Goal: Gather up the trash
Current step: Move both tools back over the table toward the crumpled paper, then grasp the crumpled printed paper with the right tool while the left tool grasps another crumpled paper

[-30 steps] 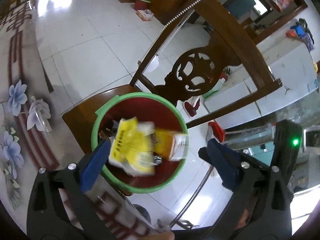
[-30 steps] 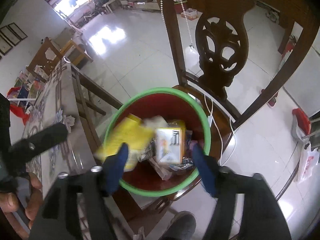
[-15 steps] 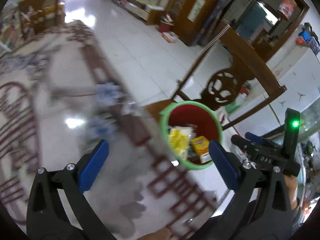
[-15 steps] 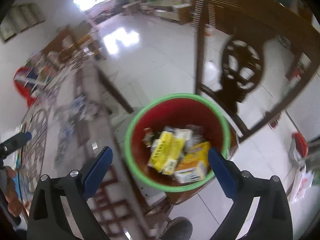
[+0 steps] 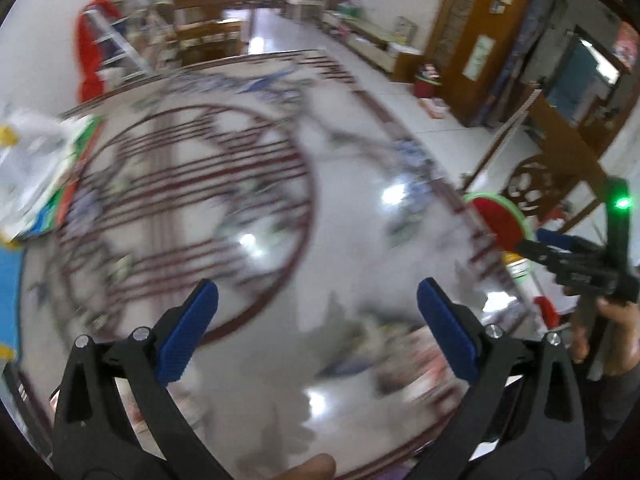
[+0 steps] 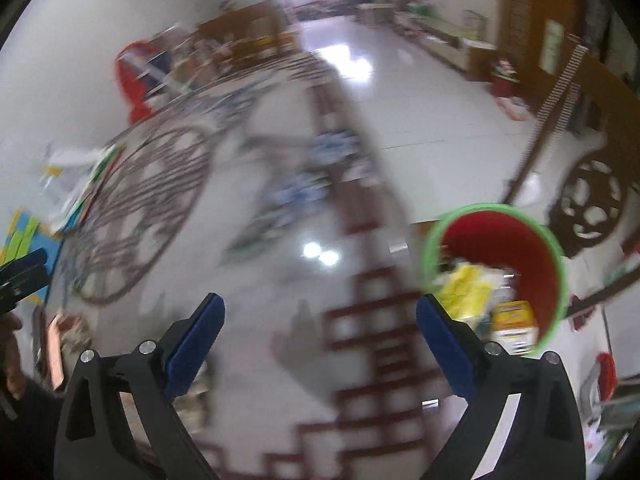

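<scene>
- left gripper (image 5: 316, 304): jaws spread wide, nothing between the two blue pads, over the patterned table (image 5: 248, 208).
- right gripper (image 6: 318, 314): jaws also wide apart and holding nothing, over the same table near its right edge.
- one bin (image 6: 496, 272), red inside with a green rim, just off the right edge of the table, in front of one carved wooden chair (image 6: 592, 204).
- trash in the bin: one yellow packet (image 6: 466, 290) and one yellow-orange box (image 6: 514, 322) can be counted; other scraps sit around them, too blurred to count.
- in the left wrist view the bin (image 5: 500, 216) is small at far right, partly hidden behind the right gripper's tip.
- one pile of white and coloured paper (image 5: 36, 176) at the far left edge of the table; number of pieces unclear.
- both views carry motion blur, so small items on the table can't be made out.
</scene>
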